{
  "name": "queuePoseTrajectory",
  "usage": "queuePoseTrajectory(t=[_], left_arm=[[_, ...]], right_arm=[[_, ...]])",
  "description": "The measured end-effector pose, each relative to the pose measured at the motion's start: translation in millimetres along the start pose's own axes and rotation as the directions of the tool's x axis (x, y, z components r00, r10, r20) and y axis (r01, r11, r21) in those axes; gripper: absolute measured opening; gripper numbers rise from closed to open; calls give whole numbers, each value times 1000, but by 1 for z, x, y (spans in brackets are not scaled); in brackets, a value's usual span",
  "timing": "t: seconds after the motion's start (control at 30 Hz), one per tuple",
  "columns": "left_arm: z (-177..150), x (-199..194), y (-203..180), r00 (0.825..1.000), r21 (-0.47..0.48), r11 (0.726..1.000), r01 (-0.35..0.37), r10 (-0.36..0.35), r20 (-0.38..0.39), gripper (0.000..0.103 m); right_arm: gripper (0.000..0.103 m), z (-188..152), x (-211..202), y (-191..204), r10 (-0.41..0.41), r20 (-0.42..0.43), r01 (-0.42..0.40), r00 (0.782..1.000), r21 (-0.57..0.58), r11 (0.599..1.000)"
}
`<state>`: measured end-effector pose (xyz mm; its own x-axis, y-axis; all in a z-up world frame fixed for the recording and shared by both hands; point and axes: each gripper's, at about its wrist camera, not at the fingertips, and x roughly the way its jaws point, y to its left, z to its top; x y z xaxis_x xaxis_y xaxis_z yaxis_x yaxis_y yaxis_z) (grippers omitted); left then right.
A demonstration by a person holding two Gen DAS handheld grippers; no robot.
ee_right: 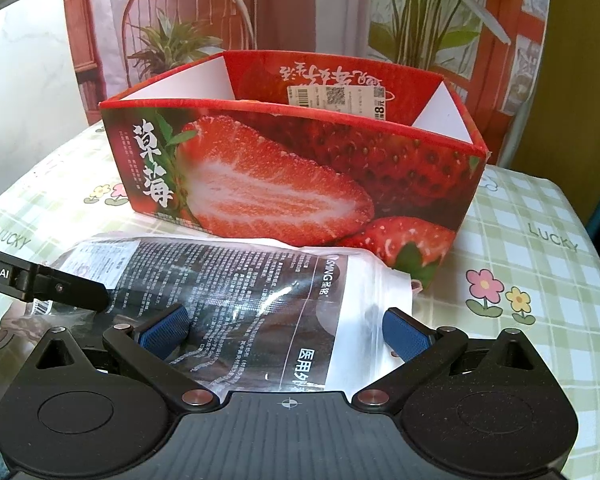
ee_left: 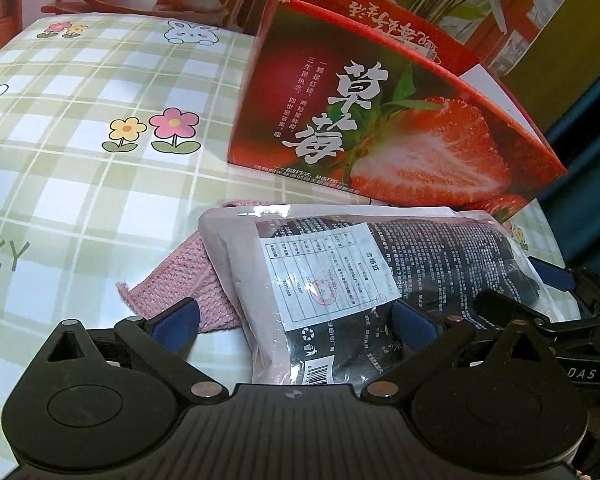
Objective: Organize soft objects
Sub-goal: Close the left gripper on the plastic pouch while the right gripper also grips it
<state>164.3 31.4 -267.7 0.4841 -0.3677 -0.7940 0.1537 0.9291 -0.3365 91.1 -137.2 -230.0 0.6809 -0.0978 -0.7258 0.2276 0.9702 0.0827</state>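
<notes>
Plastic pouch point(ee_right: 236, 300) lies flat between the spread fingers of the right gripper point(ee_right: 286, 330), nothing gripped, directly before the strawberry box point(ee_right: 300, 176). Left gripper point(ee_left: 296, 326), low and level, likewise gapes wide astride the pouch's other end; pink knit cloth point(ee_left: 192, 284) lies beneath, near its left finger.

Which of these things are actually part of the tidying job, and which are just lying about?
Part of the job:
- plastic packet with dark contents
- pink knitted cloth, partly under the packet
- strawberry box, open-topped, behind them
- left tongs and right tongs, both open around the packet

Just there:
- checked tablecloth
- printed backdrop
</notes>
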Motion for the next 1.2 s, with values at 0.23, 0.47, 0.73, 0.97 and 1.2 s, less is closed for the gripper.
queuePoseTrajectory(t=[0.23, 0.47, 0.73, 0.97, 1.2], left_arm=[[3, -4, 3, 1000, 5, 1000, 18, -18, -6, 98], [12, -31, -1, 998, 74, 997, 30, -34, 56, 77], [10, -24, 18, 999, -36, 998, 49, -49, 10, 77], [15, -18, 18, 995, -41, 995, 96, -97, -2, 77], [17, -28, 18, 989, -57, 988, 144, -142, 48, 77]], right_arm=[[102, -1, 0, -1, 39, -8, -39, 999, 13, 999], [97, 4, 0, -3, 100, -31, -99, 995, 15, 995], [95, 10, 1, -8, 137, -61, -137, 989, -2, 991], [86, 20, 3, -17, 177, -93, -177, 980, 12, 984], [75, 18, -1, -21, 205, -81, -201, 975, 57, 978]])
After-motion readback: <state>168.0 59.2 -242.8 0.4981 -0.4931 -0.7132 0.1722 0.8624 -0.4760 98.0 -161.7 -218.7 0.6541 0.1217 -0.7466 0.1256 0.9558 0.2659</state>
